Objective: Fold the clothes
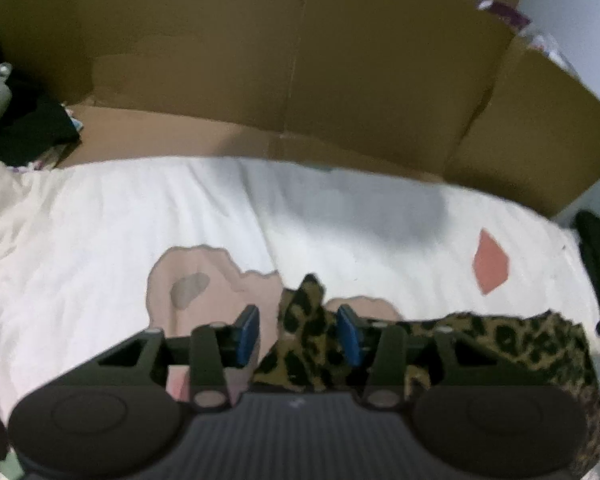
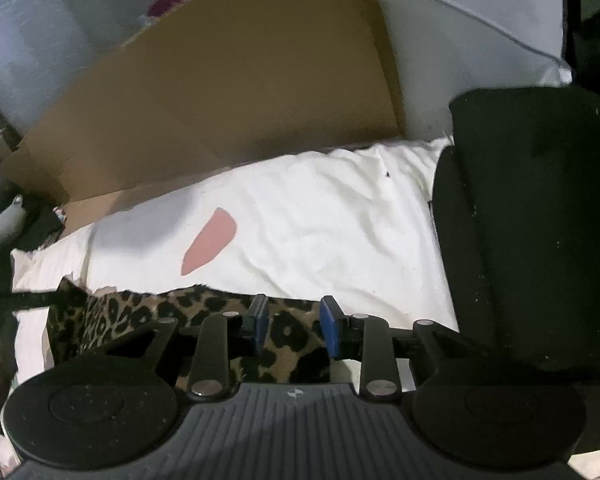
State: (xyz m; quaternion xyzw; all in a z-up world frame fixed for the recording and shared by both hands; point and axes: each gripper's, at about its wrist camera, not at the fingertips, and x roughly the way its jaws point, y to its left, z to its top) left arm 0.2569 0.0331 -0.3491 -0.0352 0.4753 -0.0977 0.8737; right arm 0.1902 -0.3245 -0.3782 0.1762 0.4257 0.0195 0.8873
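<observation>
My left gripper (image 1: 298, 334) stands with its blue pads (image 1: 247, 334) apart, pointing steeply down; a bunched peak of the leopard-print cloth (image 1: 312, 336) rises in the gap, near the right pad, but I cannot tell whether that pad touches it, and the left pad has clear space beside it. From there the cloth runs off to the right as a flat band along the near edge of the white bedding (image 1: 120, 220). Under and left of the pads lies a pale pink printed shape (image 1: 204, 280) on the bedding; a small coral patch (image 1: 492, 264) sits further right. A brown cardboard sheet (image 1: 280, 60) stands along the far edge of the bed

My right gripper (image 2: 294, 330) is partly open as well, pads (image 2: 329, 332) not pressing anything; the same cloth (image 2: 140, 312) lies flat beneath the gap and stretches left. Beyond it the bedding (image 2: 340, 220) carries the coral patch (image 2: 210, 240). A black padded seat (image 2: 532, 220) stands just right of the gripper, against the bedding. The cardboard (image 2: 240, 80) leans behind, with a white cushion (image 2: 460, 12) to its right
</observation>
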